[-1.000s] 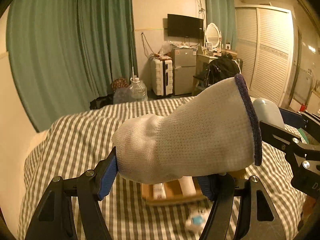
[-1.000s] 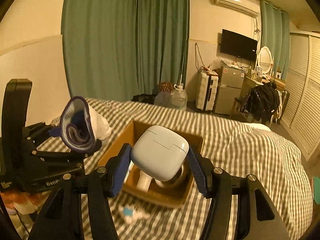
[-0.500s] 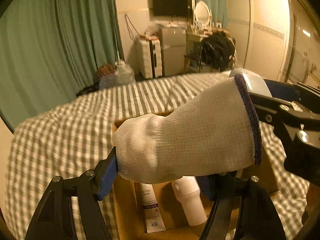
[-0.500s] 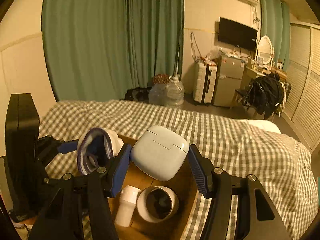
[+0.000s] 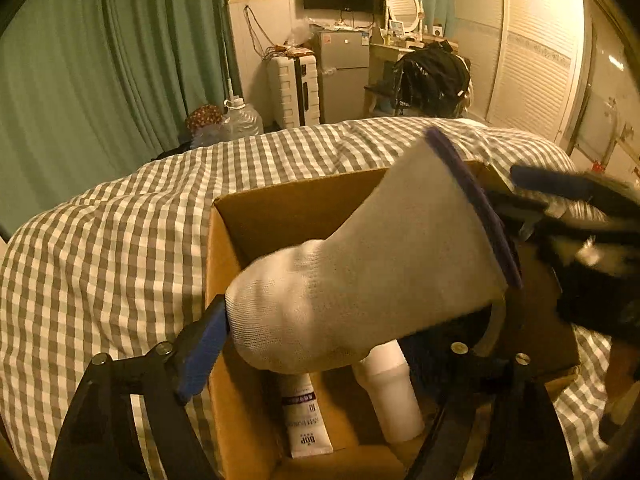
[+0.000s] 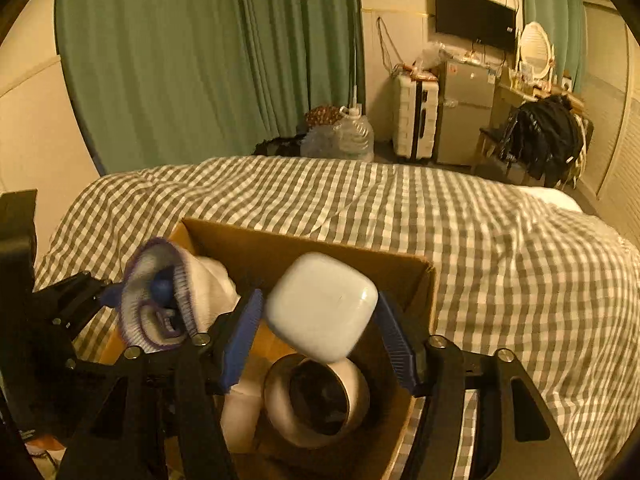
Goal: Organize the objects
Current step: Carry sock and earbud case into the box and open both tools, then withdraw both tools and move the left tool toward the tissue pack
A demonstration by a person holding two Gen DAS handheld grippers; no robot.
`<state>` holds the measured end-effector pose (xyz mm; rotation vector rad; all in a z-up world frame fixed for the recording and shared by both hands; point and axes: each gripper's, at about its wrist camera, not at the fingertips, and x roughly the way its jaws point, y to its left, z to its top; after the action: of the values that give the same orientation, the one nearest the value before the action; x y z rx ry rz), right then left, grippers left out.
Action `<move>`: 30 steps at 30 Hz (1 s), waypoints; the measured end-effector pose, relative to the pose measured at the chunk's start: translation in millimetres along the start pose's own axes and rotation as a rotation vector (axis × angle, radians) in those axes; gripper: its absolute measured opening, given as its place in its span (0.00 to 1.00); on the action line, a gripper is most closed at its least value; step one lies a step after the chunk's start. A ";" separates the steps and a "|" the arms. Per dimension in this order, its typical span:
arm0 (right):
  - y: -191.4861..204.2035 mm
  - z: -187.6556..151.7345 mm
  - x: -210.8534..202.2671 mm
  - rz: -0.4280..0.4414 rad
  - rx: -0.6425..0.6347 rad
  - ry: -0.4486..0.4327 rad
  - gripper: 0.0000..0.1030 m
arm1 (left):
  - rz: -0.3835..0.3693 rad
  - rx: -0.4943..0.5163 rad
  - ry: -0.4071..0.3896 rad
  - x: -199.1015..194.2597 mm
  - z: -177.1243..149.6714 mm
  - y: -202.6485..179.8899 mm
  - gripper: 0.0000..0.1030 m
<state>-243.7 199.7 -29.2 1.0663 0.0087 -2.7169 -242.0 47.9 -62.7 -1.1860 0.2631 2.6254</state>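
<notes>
My left gripper (image 5: pixel 320 344) is shut on a white knit glove (image 5: pixel 360 280) with a purple cuff and holds it over the open cardboard box (image 5: pixel 224 248) on the bed. My right gripper (image 6: pixel 320 332) has its pads slightly apart from a white earbud case (image 6: pixel 320 306) that hangs tilted between them over the box (image 6: pixel 400 268). The glove also shows in the right wrist view (image 6: pixel 168 296), at the left. Inside the box lie a white tube (image 5: pixel 306 420), a white bottle (image 5: pixel 390 392) and a round cup (image 6: pixel 316 396).
The box sits on a grey-checked bedspread (image 6: pixel 500 240). Green curtains (image 6: pixel 200 60), water jugs (image 6: pixel 352 132), a white suitcase (image 6: pixel 414 120) and a small fridge (image 6: pixel 466 112) stand beyond the bed's far edge. A wardrobe (image 5: pixel 532 52) is at the right.
Both grippers moved forward and down over the box. The right gripper's pads have parted from the earbud case, which has tilted and dropped lower. The glove stays gripped.
</notes>
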 end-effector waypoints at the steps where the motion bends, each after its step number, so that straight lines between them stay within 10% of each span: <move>1: 0.7 0.8 -6.9 -0.015 -0.002 -0.022 0.69 | 0.003 -0.003 -0.002 -1.2 -1.3 -0.3 0.85; 30: 57.5 -77.2 -263.9 -0.102 -0.136 -0.204 0.78 | 0.157 -0.120 -0.227 -247.4 -88.1 -21.7 0.97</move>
<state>7.9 204.0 95.7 0.7680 0.2173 -2.8556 -15.1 8.3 65.2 -0.9224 0.1630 2.9193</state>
